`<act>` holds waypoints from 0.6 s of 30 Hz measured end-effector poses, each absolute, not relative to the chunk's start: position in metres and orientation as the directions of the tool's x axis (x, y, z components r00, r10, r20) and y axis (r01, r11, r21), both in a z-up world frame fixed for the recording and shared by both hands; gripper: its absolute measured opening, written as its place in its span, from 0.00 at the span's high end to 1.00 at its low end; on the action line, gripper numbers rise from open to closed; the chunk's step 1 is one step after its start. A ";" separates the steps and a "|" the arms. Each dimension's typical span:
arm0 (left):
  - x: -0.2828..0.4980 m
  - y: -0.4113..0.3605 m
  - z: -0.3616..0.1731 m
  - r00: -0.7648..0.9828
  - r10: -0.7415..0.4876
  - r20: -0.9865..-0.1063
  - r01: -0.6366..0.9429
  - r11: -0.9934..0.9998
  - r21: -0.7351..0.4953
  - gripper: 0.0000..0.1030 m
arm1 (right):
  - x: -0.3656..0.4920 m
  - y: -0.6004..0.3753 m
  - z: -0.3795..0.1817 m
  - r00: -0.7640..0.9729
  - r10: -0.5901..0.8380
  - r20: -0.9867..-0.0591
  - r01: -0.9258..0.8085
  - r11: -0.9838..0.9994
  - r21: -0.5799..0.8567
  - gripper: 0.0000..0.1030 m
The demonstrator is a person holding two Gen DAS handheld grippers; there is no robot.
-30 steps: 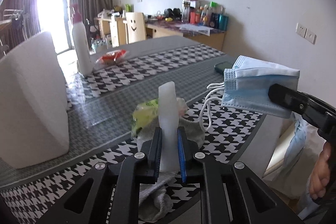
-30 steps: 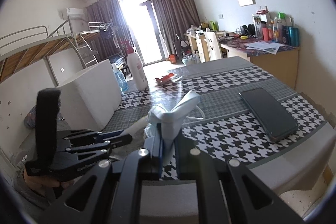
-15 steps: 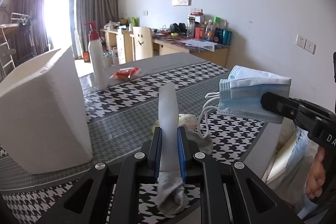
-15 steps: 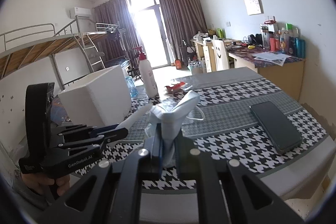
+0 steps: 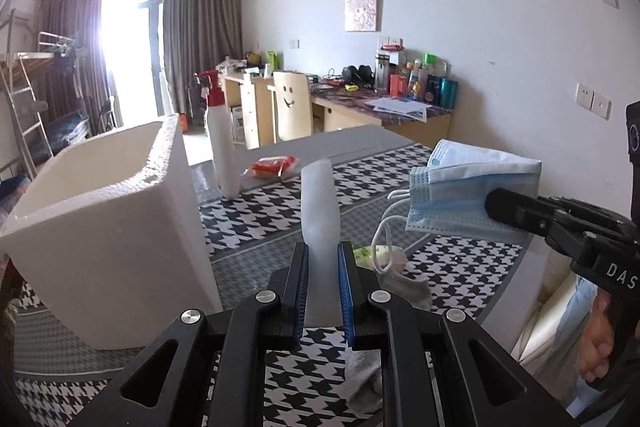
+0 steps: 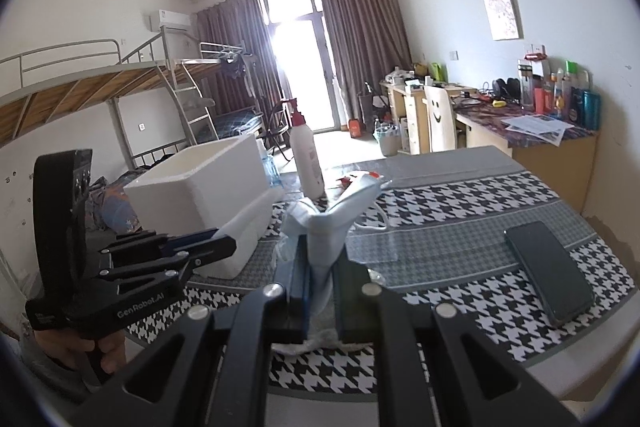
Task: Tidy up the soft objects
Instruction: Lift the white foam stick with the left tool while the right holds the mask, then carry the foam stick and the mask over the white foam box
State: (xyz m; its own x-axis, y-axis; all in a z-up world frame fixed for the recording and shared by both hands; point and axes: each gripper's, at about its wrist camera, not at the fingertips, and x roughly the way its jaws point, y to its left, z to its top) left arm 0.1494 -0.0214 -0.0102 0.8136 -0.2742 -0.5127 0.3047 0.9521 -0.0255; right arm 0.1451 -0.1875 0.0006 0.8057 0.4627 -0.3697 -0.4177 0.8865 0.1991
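Note:
My left gripper point(image 5: 322, 267) is shut on a white sock point(image 5: 320, 211) that stands up between the fingers, held above the table beside the white foam box point(image 5: 104, 227). My right gripper point(image 6: 320, 267) is shut on a blue face mask point(image 6: 340, 211); the mask also shows at the right of the left wrist view point(image 5: 468, 195), with its ear loops hanging. A grey sock point(image 5: 400, 285) and a green-and-white soft item point(image 5: 372, 253) lie on the table below. The left gripper shows in the right wrist view point(image 6: 224, 247).
The foam box point(image 6: 200, 183) stands open on the houndstooth tablecloth point(image 6: 460, 195). A white pump bottle point(image 5: 220, 155), a red packet point(image 5: 272, 165) and a dark phone point(image 6: 548, 275) are on the table. A desk and chair stand behind.
Both grippers have risen with their loads. The left gripper with the sock now sits higher, level with the foam box's rim, and the box's open top has come into view.

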 end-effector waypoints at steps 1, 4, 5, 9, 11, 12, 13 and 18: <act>0.150 -0.020 -0.009 0.814 -0.276 -0.511 0.305 0.952 -0.028 0.85 | 0.146 -0.186 0.002 0.804 0.465 -0.369 -0.420 0.885 0.200 0.88; 0.151 -0.018 -0.006 0.819 -0.269 -0.506 0.298 0.954 -0.024 0.85 | 0.148 -0.183 0.004 0.803 0.470 -0.365 -0.428 0.882 0.195 0.88; 0.152 -0.017 -0.005 0.819 -0.271 -0.506 0.299 0.954 -0.027 0.85 | 0.149 -0.182 0.006 0.803 0.473 -0.364 -0.431 0.881 0.194 0.88; 0.152 -0.013 0.000 0.822 -0.278 -0.497 0.300 0.953 -0.036 0.85 | 0.152 -0.177 0.011 0.801 0.479 -0.359 -0.439 0.878 0.191 0.88; 0.151 -0.012 0.001 0.828 -0.273 -0.490 0.297 0.954 -0.030 0.85 | 0.153 -0.175 0.014 0.802 0.482 -0.354 -0.445 0.876 0.186 0.88; 0.151 -0.011 0.003 0.830 -0.273 -0.486 0.297 0.954 -0.028 0.85 | 0.154 -0.174 0.015 0.802 0.483 -0.352 -0.447 0.875 0.184 0.88; 0.151 -0.011 0.005 0.833 -0.272 -0.482 0.296 0.955 -0.026 0.85 | 0.155 -0.173 0.016 0.802 0.483 -0.351 -0.447 0.876 0.182 0.88; 0.153 -0.008 0.012 0.847 -0.260 -0.463 0.287 0.958 -0.013 0.85 | 0.159 -0.169 0.022 0.805 0.482 -0.345 -0.449 0.876 0.176 0.88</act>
